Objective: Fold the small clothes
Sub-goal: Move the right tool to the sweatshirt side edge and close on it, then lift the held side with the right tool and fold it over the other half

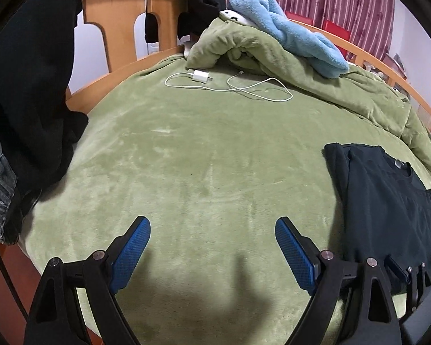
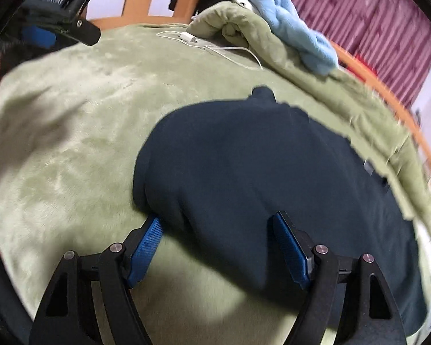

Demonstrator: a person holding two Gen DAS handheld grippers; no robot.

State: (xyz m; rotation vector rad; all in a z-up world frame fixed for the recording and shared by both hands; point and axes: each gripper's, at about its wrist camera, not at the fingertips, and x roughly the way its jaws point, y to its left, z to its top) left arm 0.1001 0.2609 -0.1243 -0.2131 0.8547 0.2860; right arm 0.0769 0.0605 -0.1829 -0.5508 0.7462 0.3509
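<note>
A dark navy T-shirt (image 1: 388,201) lies on the green plush bedspread (image 1: 186,158), partly folded, collar toward the far right. My left gripper (image 1: 212,230) is open and empty over bare bedspread, left of the shirt. In the right wrist view the shirt (image 2: 258,158) fills the middle. My right gripper (image 2: 215,224) is open, its blue pads at the shirt's near edge with a fold of fabric between and over the fingertips. The right gripper's tip shows in the left wrist view (image 1: 411,273) at the shirt's near edge. The left gripper shows at the upper left of the right wrist view (image 2: 57,20).
A white charger and cable (image 1: 230,86) lie on the far bedspread. A bunched green quilt (image 1: 273,54) with a light blue fleece (image 1: 296,31) lies along the back right. Dark clothes (image 1: 31,86) hang at the left. A wooden bed frame (image 1: 123,14) rings the bed.
</note>
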